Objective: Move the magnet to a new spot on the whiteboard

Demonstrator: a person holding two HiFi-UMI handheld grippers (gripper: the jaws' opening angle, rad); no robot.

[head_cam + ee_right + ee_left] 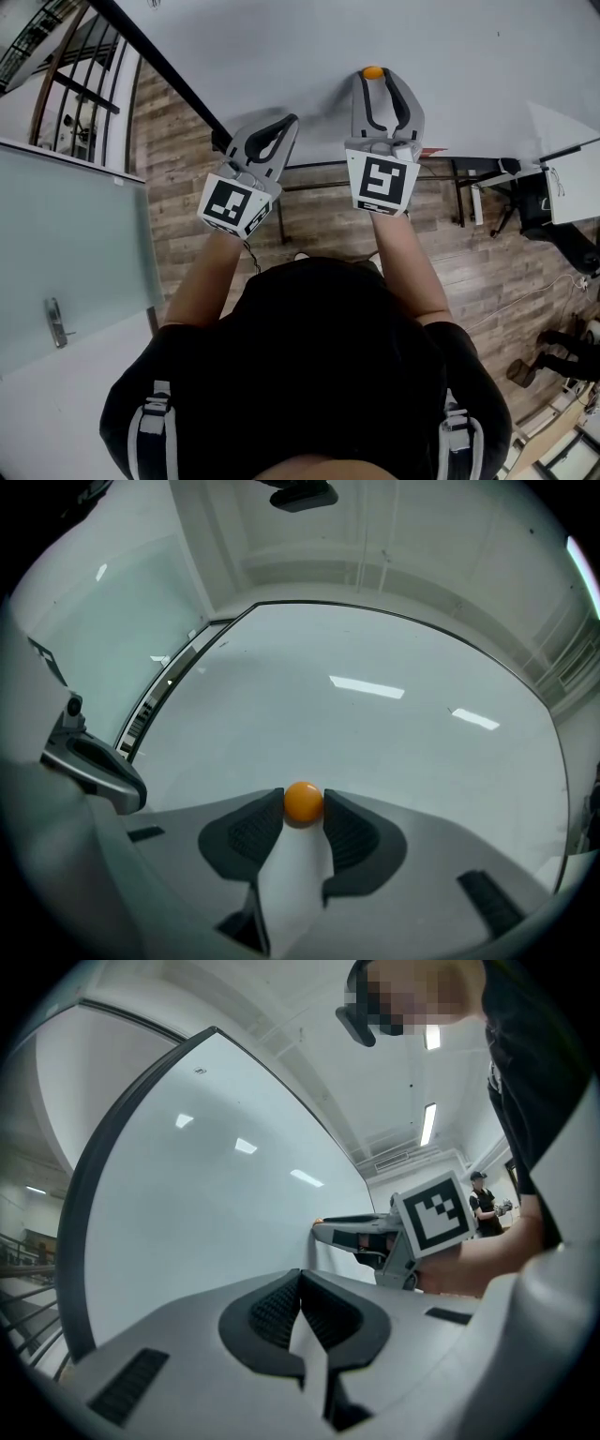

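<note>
A small orange ball magnet (373, 72) sits on the whiteboard (281, 47), right between the tips of my right gripper (376, 77). In the right gripper view the magnet (303, 801) fills the gap of the right gripper (303, 805), and both black pads touch its sides. The board (394, 714) spreads bare behind it. My left gripper (284, 124) hovers close to the board, left of the right one, jaws shut and empty. In the left gripper view the left gripper (300, 1283) has its pads together, and the right gripper (323, 1225) points at the whiteboard (206, 1204).
The whiteboard's dark frame (159, 66) runs diagonally at the left. Beyond it are a stair railing (56, 75) and a glass door (66, 244). White desks (567, 173) stand on the wood floor at the right. Another person (483, 1199) stands far off.
</note>
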